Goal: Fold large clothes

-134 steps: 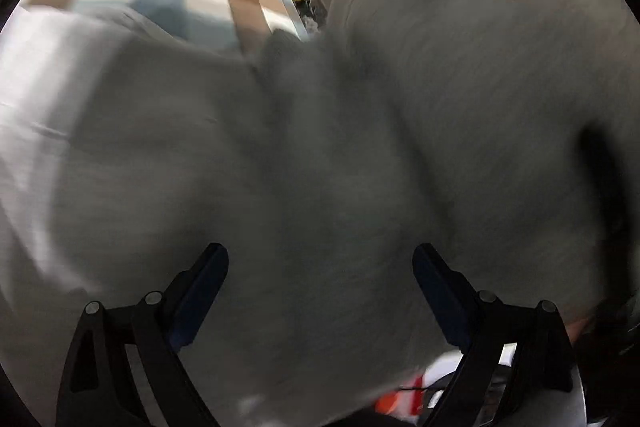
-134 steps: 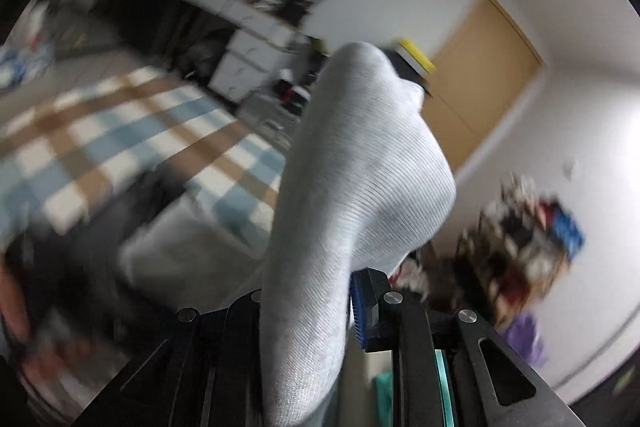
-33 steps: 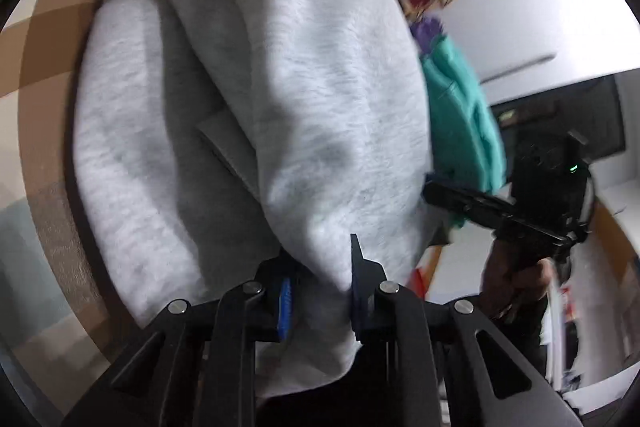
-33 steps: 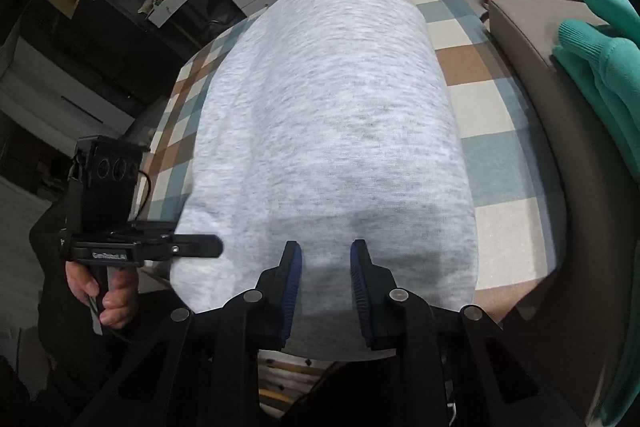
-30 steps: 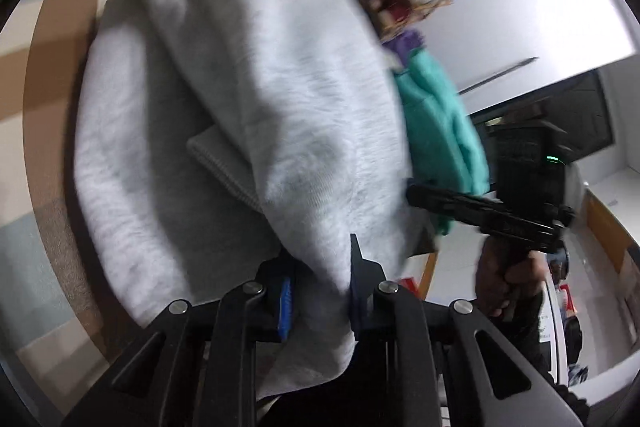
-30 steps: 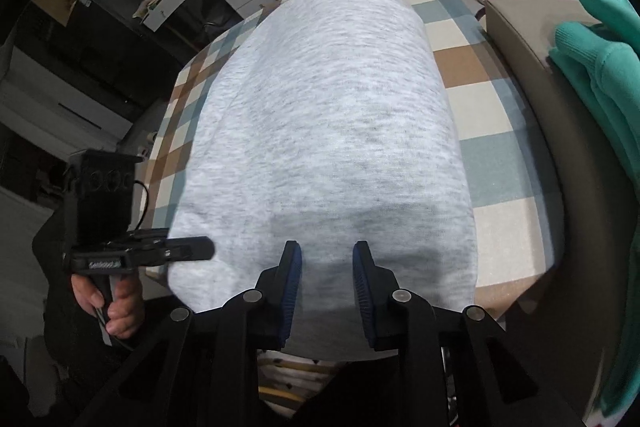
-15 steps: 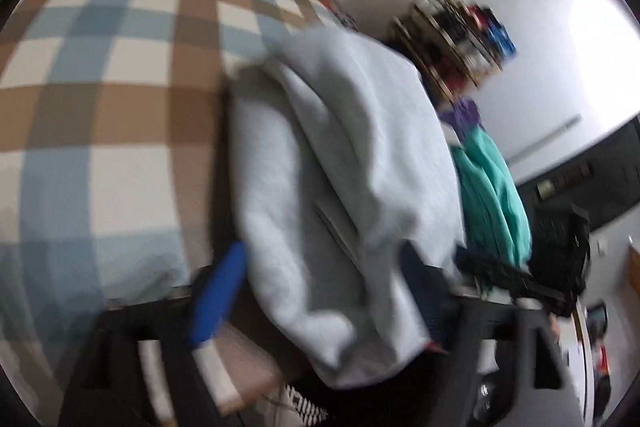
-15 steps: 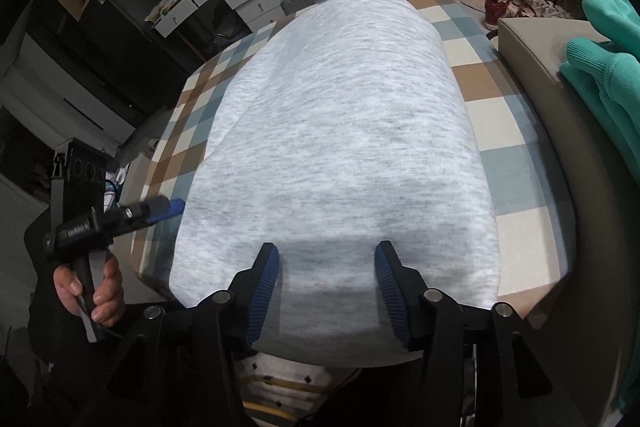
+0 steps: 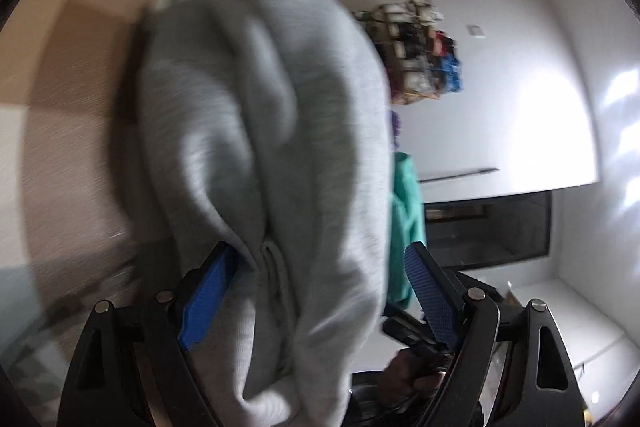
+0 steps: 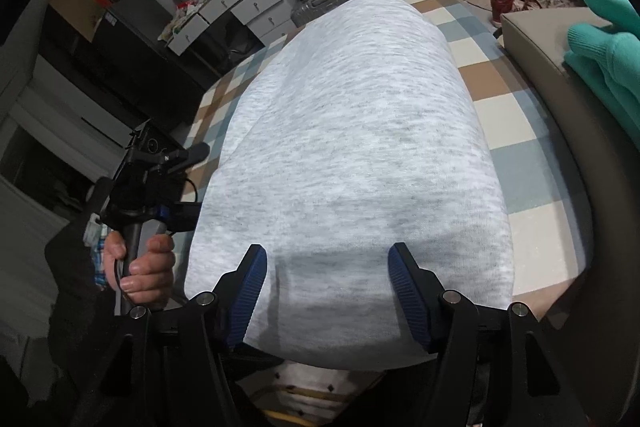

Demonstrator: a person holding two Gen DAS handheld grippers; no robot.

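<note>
The grey sweatshirt (image 10: 352, 147) lies folded on the checked bed cover (image 10: 516, 131), its near edge hanging over the bed's near side. The right gripper (image 10: 328, 287) sits over that near edge with its jaws spread wide, released. The left gripper (image 9: 316, 291) is at the sweatshirt's left side, jaws also parted around bunched cloth without pinching it. A teal garment (image 10: 608, 39) lies on the right.

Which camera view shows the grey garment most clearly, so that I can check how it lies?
The right wrist view: the grey garment lies sharp and folded flat on the checked cloth, nearly whole in frame. In the left wrist view the garment is blurred, seen edge-on as bunched folds between the open left gripper fingers.
</note>
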